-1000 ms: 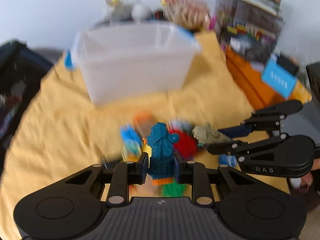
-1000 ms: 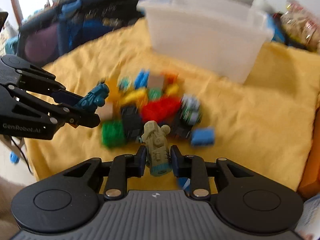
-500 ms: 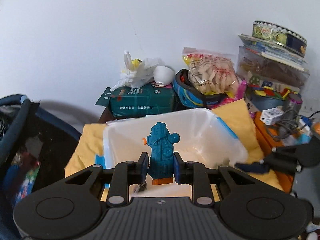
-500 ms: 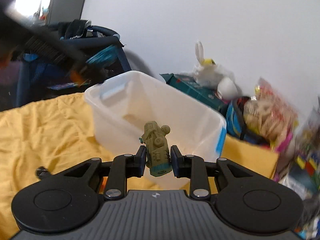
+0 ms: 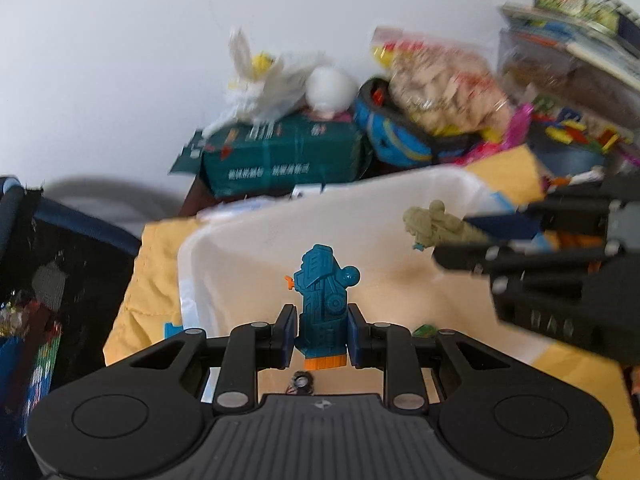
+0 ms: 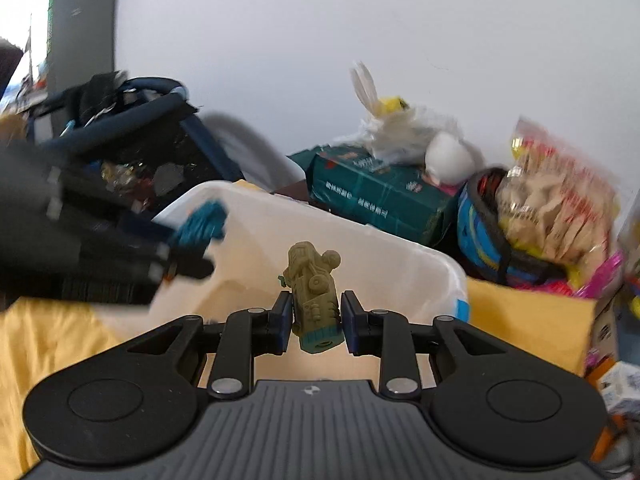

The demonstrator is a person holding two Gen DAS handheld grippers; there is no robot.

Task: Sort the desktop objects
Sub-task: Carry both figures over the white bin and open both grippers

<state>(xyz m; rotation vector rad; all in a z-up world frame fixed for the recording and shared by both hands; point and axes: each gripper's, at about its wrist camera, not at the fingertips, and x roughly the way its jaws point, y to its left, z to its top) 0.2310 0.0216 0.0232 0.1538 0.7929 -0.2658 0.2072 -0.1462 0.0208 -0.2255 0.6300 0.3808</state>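
Two toys held over the bin, neither dropped yet

Two small toy figures are in hand. Blue toy, orange base, sits upright between the pads of the left tool, clamped at its lower half. Olive toy sits the same way in the right tool, pinched near its teal base, slightly tilted. Both tools are narrowly closed on their toys, nothing loose.

Both toys hang above the open white plastic bin, the blue one toward its left side, the olive one toward its right. Bin interior looks almost bare: a small dark piece and a green bit lie on its floor, hard to identify.

Bin stands on a yellow cloth covering the tabletop. Behind it: green box, white plush, snack bag. Heavy blur on the clutter.

Progress judgement: early. Transport for this pair looks done; release is left. No pile of unsorted items is in view now, so the remaining count cannot be told.
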